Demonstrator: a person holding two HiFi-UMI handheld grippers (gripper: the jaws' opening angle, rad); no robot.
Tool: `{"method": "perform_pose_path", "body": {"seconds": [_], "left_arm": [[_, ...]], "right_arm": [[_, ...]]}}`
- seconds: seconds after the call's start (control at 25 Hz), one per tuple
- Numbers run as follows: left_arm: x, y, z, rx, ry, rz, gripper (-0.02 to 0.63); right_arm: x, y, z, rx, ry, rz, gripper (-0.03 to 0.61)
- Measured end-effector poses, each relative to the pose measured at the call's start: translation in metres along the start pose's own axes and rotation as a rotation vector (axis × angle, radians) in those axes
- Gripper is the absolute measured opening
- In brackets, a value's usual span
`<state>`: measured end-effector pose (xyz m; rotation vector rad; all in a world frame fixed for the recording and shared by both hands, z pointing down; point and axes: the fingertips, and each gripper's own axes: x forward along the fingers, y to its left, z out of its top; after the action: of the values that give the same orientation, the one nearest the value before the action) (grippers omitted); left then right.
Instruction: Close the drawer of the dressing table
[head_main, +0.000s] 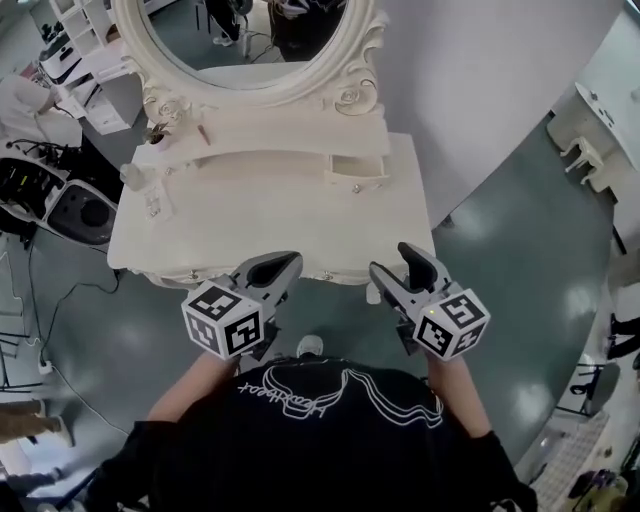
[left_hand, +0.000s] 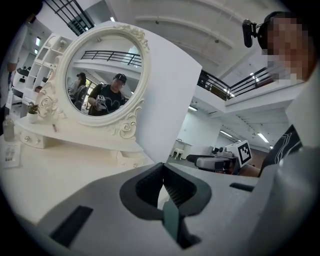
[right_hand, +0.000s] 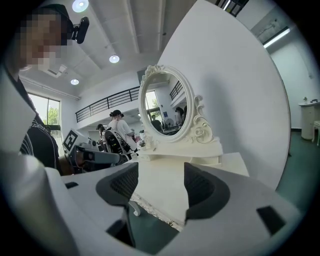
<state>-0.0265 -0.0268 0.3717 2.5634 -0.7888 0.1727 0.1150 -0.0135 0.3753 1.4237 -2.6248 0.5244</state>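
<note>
Dressing table (head_main: 270, 215) on teal floor (head_main: 520, 260), white wall (head_main: 480, 80)

The dressing table (head_main: 270, 225) looks like matt cream-painted wood with carved trim, its mirror (head_main: 240, 40) is glossy glass, the teal floor (head_main: 520, 260) shines, and the left gripper (head_main: 290, 262) and right gripper (head_main: 392, 259) are smooth matt grey plastic.

Cream dressing table (head_main: 270, 225) on green floor (head_main: 520, 250); oval mirror (head_main: 245, 40) at back.
</note>
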Motion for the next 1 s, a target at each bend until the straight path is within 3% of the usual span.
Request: {"method": "perform_pose_path", "body": {"seconds": [0.4,1.0], "left_arm": [[0.023,0.07,0.006,-0.015,0.023,-0.001,0.003],[0.055,0.11,-0.002,-0.032,0.066,0.038,0.003]], "right_arm": [[0.059,-0.027,-0.007,0.031,0.035,-0.066,0.258],[0.105,-0.072,-0.034,0.063,0.116,-0.099,0.239]]}}
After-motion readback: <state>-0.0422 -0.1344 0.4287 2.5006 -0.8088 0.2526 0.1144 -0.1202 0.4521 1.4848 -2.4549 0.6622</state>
